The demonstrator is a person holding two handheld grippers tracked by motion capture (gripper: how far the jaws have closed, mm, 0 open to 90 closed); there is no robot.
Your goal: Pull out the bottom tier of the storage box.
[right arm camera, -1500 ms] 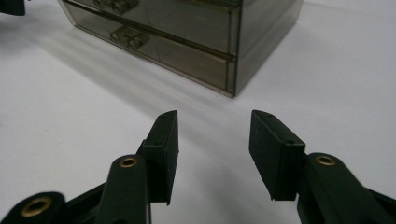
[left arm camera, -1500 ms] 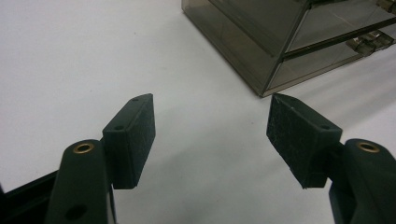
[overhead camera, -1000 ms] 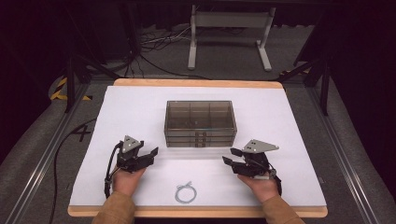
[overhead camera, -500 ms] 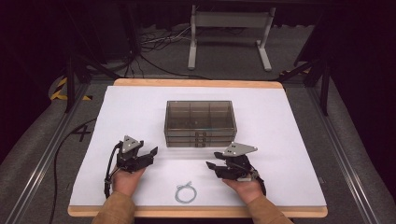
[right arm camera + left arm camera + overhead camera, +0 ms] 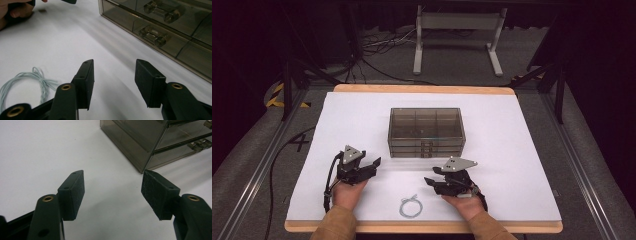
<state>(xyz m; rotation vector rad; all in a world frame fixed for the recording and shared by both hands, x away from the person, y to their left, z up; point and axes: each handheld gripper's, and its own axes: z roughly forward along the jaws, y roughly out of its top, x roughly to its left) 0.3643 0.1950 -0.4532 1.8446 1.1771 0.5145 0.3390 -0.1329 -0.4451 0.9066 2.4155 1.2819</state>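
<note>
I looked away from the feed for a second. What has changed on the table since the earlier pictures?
The right gripper slid left along the near side of the table, toward the coiled cord, and is open and empty. The left gripper stayed in place, open. The smoked drawer box and the cord have not moved; nothing was picked up or released.

Drawer box (image 5: 426,131) smoky glossy plastic; table cover (image 5: 522,165) matt white; cord (image 5: 410,206) pale twisted.
</note>
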